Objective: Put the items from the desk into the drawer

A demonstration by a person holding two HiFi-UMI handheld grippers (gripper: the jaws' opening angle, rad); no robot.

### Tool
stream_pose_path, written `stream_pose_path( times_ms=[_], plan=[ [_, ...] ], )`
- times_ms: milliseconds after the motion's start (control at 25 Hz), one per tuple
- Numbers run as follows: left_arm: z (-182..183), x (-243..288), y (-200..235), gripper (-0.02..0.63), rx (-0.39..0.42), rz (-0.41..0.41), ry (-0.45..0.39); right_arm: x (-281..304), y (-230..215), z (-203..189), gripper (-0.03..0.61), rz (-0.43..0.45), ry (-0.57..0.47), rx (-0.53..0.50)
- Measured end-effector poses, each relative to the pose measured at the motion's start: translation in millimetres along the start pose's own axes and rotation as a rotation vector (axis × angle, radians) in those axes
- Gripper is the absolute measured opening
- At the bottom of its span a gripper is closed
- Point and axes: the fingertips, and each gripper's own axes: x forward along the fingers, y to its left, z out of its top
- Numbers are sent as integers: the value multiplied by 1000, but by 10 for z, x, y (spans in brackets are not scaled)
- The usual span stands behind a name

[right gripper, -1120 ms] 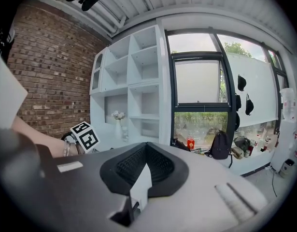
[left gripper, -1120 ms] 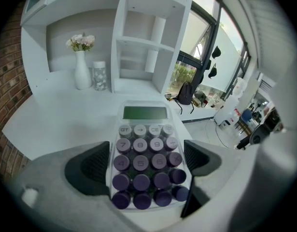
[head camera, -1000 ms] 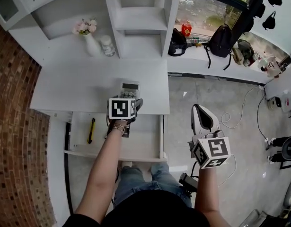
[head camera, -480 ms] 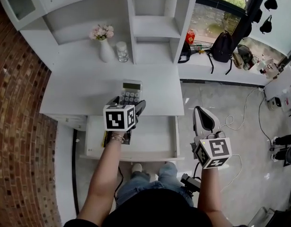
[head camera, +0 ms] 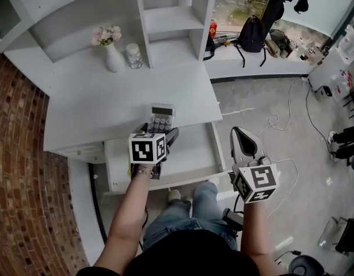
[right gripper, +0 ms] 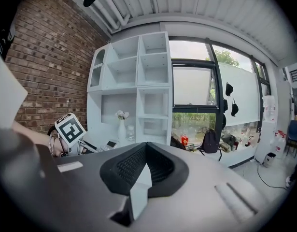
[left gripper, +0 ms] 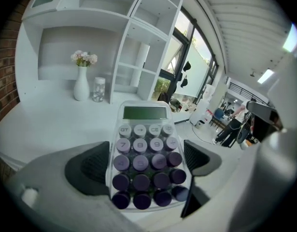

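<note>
A white calculator with purple keys sits between the jaws of my left gripper, and both dark pads press its sides. In the head view the calculator hangs at the front edge of the white desk, just above the open drawer. My left gripper is shut on it. To the right of the drawer, my right gripper is held over the floor. Its pads meet with nothing between them in the right gripper view.
A vase of flowers and a glass jar stand at the back of the desk under white shelves. A brick wall runs along the left. Cables lie on the floor at the right. The person's legs are below the drawer.
My left gripper has drawn the calculator back from mid-desk to the desk's front edge above the drawer. The right gripper has stayed beside the drawer's right side, still shut.
</note>
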Motion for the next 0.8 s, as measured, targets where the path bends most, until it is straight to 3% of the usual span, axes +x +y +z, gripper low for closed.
stream_pose_path(
  times_ms=[320,800],
  plan=[
    [-711,469,-173,494,11,-37,165,-300,-208,-379,6,-86,79,42],
    [-1704,1154,-323,494,32,-18,467,-441,-631,-760,6,-129,188,88]
  ],
)
